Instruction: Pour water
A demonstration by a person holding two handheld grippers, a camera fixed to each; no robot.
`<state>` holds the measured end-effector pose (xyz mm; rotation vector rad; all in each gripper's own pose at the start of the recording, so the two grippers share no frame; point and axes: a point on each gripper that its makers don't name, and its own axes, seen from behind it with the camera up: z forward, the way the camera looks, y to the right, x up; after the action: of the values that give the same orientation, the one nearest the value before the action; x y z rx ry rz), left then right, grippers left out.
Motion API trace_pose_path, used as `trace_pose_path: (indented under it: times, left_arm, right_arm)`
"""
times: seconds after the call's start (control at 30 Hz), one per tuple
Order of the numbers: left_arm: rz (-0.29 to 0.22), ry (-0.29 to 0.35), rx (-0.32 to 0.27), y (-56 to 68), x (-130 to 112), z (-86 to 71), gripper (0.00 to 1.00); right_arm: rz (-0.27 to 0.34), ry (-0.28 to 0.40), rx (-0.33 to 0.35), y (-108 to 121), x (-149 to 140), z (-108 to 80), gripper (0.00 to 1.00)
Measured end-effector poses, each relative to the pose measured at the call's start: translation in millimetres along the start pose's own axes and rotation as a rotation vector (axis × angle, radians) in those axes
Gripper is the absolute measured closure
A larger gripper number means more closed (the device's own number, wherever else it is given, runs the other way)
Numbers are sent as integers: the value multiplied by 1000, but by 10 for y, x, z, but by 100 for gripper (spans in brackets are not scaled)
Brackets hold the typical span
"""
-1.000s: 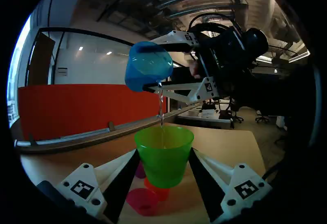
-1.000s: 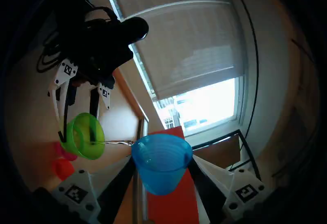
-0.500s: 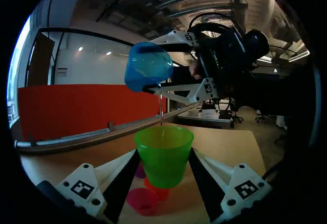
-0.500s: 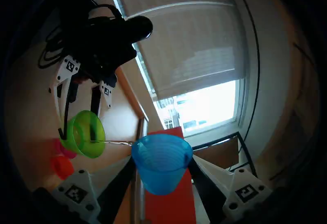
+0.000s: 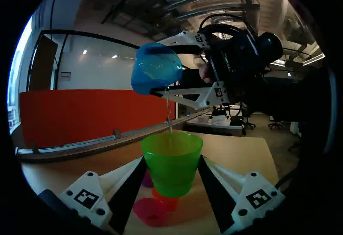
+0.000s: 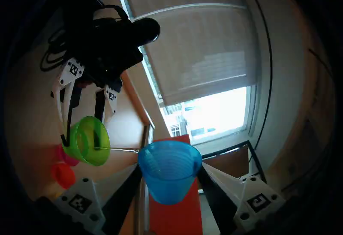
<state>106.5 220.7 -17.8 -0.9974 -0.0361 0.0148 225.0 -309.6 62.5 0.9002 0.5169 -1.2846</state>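
**Left gripper view, lower left to centre.** The left gripper [image 5: 171,160] is gripping the green cup [image 5: 172,173] upright, with both fingers pressing on its sides. It is holding the cup above the wooden table [image 5: 240,149]. A pink cup [image 5: 150,211] and an orange cup [image 5: 168,201] are sitting on the table below it, low in the frame.

**Upper centre.** The blue cup [image 5: 154,68] is tilting, its mouth turning down toward the green cup. A thin stream of water [image 5: 169,112] is falling from its lip into the green cup's mouth.

**Right of that.** The right gripper [image 5: 159,67] is clamping the blue cup between both fingers. A hand [image 5: 205,72] is showing behind it.

**Right gripper view, left to centre.** The stream is entering the green cup at the left. The blue cup is sitting between the near fingers at lower centre.

**Step in hand.** By judgement, the pour itself is under way. The stream is running thin, and how much water is remaining in the blue cup cannot be told.

**Next move.** It calls for keeping the blue lip over the green mouth and the green cup level. After that, either tip further to empty the blue cup or roll it upright to stop the flow without dripping onto the table.
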Motion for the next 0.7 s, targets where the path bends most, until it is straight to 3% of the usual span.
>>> trace_pose_path:
  times: [0.7]
  left_arm:
    - [0, 3, 1, 6, -4, 9, 18]
  right_arm:
    - [-44, 2, -11, -7, 48, -4, 11]
